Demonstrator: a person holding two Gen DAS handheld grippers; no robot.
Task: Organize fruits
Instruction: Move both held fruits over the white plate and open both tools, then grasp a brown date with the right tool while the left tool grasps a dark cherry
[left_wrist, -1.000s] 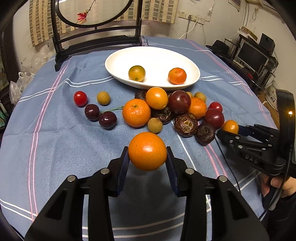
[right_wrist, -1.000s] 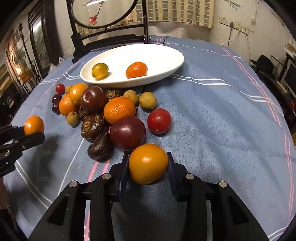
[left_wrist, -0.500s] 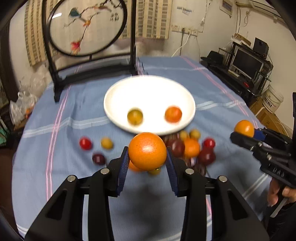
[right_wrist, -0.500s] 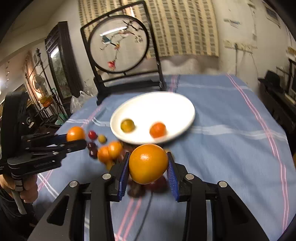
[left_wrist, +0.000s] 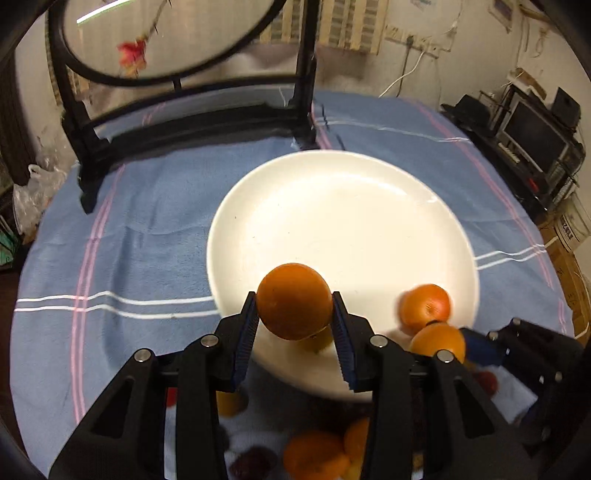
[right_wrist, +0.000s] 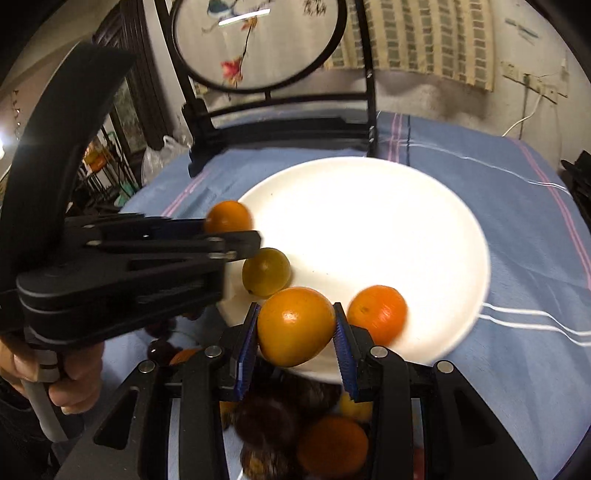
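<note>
Blue cloth (left_wrist: 147, 229) covers the tabletop, white plate (left_wrist: 332, 206) at centre. Left claw (left_wrist: 294, 325) grips an orange (left_wrist: 294, 301) over the plate's 6 o'clock rim; right claw (right_wrist: 295, 332) grips a second orange (right_wrist: 295, 326) likewise.

A lived-in home, by the look of it; a table under a blue striped cloth (left_wrist: 155, 206) bears a white plate (left_wrist: 343, 221) and a round embroidered screen (right_wrist: 258, 40) in a dark stand; patterned curtains (right_wrist: 424, 40) hang behind; a monitor (left_wrist: 533, 134) sits on cluttered shelves; cables trail from a wall socket (right_wrist: 532, 83).
</note>
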